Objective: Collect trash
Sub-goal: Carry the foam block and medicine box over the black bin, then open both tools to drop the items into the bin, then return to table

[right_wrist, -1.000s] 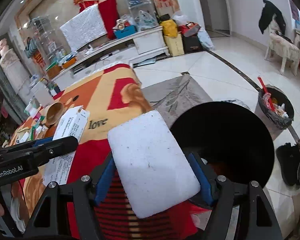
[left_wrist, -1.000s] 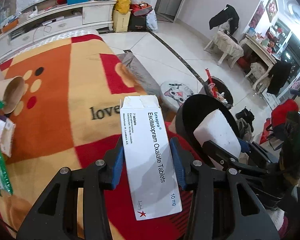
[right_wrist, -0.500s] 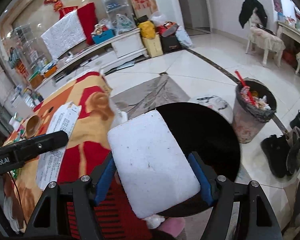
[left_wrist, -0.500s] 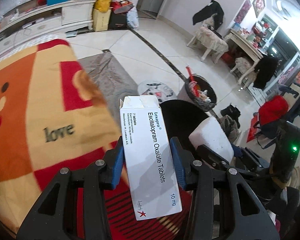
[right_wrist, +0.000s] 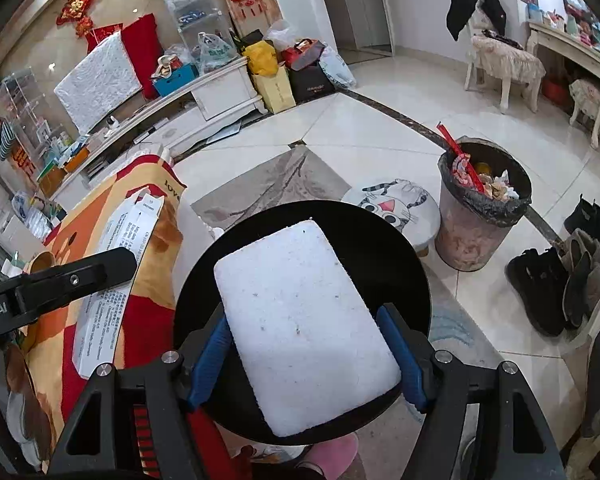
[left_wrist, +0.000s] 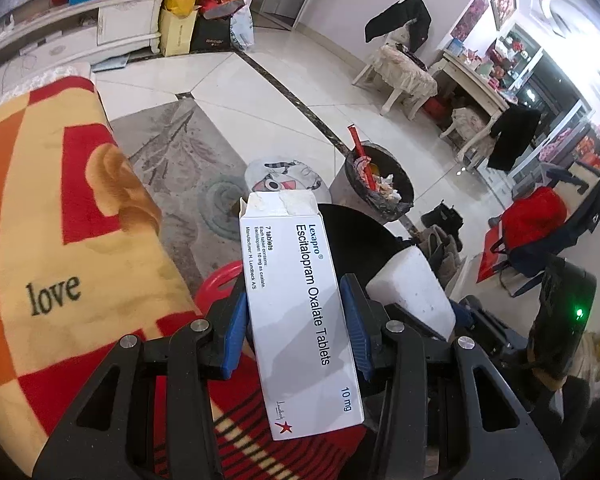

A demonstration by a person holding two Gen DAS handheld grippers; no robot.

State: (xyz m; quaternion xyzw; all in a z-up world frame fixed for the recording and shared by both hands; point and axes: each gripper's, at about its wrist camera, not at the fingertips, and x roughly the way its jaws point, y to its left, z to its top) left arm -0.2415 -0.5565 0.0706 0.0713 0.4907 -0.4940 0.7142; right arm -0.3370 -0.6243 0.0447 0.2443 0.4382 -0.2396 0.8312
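1. Tablet carton (left_wrist: 300, 312), white, printed "Escitalopram Oxalate Tablets", torn top flap: clamped lengthwise between the blue pads (left_wrist: 233, 334) of the left gripper (left_wrist: 294, 332), carried in the air past the tabletop edge, above the blanket (left_wrist: 52, 208) and the black round bin (right_wrist: 380, 240).
2. Foam block (right_wrist: 304, 320), white, flat, speckled: pinched across its width by the right gripper (right_wrist: 308, 360), jaws roughly half spread, hanging directly over the black round bin's mouth.
3. Lined waste bin (right_wrist: 480, 208), already heaped with wrappers, standing on the tiled floor beyond the cat-print stool (right_wrist: 396, 204); well apart from both grippers.
4. Risk, collision: both grippers just beside each other; likely to knock carton against foam if released together.
5. Risk, missed drop: carton held over the rim side nearest the blanket; may strike the rim and fall to the floor or onto the pink slipper (right_wrist: 332, 456) below.
6. Risk, drift: foam probably very light; could float or bounce out when let go from height.
7. Risk, slip: carton thin and hollow; could crush or twist in the pads before reaching the opening.
8. Risk, wrong target: lined waste bin too full to take more; overflow probable if chosen.
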